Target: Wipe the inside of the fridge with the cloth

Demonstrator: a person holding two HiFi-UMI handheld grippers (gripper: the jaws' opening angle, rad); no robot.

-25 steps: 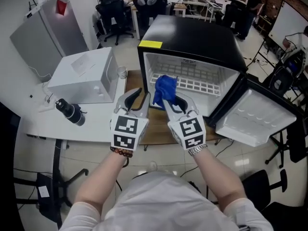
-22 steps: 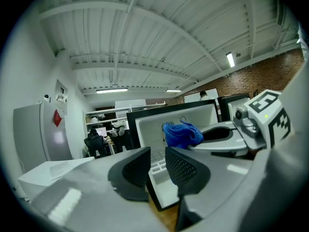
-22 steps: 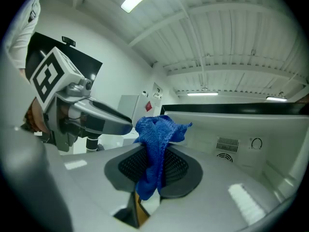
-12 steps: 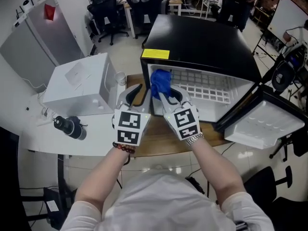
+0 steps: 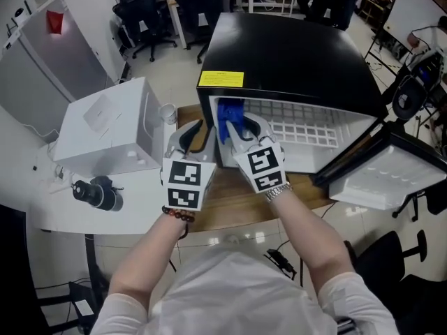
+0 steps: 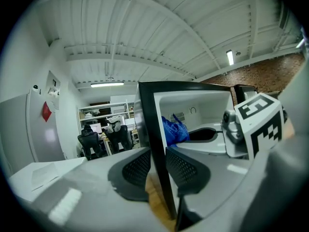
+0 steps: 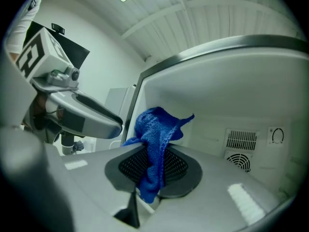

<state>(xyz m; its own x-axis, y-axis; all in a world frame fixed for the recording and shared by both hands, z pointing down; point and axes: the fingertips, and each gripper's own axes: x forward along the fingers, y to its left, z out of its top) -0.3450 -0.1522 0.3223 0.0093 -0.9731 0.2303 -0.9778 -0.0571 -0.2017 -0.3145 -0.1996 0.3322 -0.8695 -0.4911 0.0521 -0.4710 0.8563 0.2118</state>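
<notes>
the blue cloth (image 5: 229, 112) is at centre frame, just inside the open fridge's (image 5: 293, 47) left edge, clenched in the right gripper (image 5: 237, 128). the left gripper (image 5: 194, 135), jaws apart and empty, is beside it, outside the fridge wall.

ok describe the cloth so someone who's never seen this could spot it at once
Find the black mini fridge with its door open on the wooden table. At the left of its white inside, the right gripper pinches a crumpled cloth, the only bright blue thing there.
</notes>
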